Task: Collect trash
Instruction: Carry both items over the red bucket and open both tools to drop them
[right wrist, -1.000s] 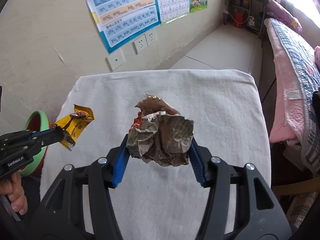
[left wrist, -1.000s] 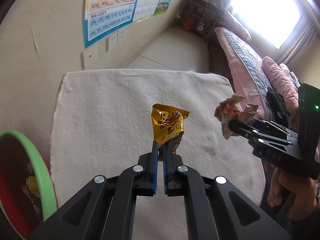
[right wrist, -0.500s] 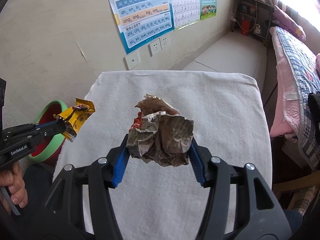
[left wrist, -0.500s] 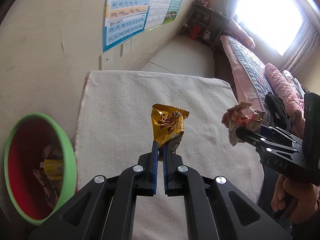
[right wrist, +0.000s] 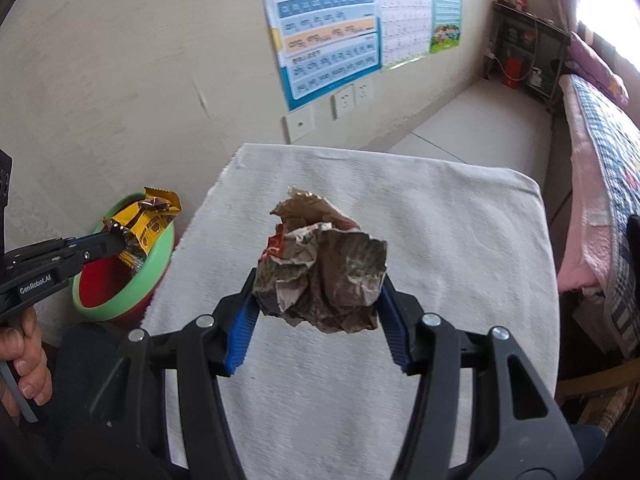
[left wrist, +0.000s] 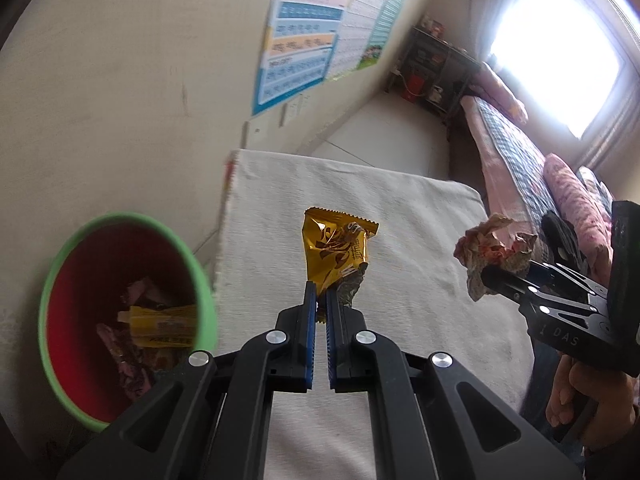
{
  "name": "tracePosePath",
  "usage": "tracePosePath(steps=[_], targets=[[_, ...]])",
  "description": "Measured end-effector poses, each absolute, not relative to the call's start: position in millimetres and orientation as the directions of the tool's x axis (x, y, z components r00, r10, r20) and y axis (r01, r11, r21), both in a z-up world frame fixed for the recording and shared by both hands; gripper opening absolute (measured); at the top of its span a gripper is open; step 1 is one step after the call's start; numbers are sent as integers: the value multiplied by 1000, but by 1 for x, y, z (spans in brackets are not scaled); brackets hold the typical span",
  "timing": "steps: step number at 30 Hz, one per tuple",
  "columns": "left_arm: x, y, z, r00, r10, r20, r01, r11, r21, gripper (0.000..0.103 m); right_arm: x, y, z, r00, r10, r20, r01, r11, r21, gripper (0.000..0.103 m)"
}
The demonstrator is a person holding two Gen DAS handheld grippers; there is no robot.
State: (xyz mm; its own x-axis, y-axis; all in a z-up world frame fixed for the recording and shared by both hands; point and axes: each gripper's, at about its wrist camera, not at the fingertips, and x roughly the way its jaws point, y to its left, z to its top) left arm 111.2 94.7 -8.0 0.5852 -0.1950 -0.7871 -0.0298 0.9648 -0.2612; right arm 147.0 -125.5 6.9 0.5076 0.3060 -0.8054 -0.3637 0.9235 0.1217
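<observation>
My left gripper [left wrist: 321,295] is shut on the bottom edge of a yellow snack wrapper [left wrist: 335,246], held up above the left part of the white cloth-covered table [left wrist: 400,216]. From the right wrist view that wrapper [right wrist: 150,222] hangs in front of the red bin with a green rim [right wrist: 124,280]. My right gripper [right wrist: 318,300] is shut on a crumpled brown paper ball [right wrist: 324,272] over the middle of the table [right wrist: 460,220]. In the left wrist view the paper ball [left wrist: 494,246] sits at the right, and the bin [left wrist: 116,308] holds several wrappers.
The bin stands on the floor against the beige wall, left of the table. Posters [right wrist: 332,24] and wall sockets [right wrist: 344,100] are behind the table. A bed with pink bedding [left wrist: 532,168] runs along the right. A hand [right wrist: 24,356] holds the left gripper's handle.
Both grippers have moved left and a little up with their loads. The bin has come fully into the left wrist view, and the yellow wrapper now hangs in front of it.
</observation>
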Motion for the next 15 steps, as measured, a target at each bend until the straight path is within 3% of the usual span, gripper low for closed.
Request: tracePosePath(steps=[15], targets=[[81, 197, -8, 603, -60, -796, -212, 949, -232, 2, 143, -5, 5, 432, 417, -800, -523, 838, 154, 54]])
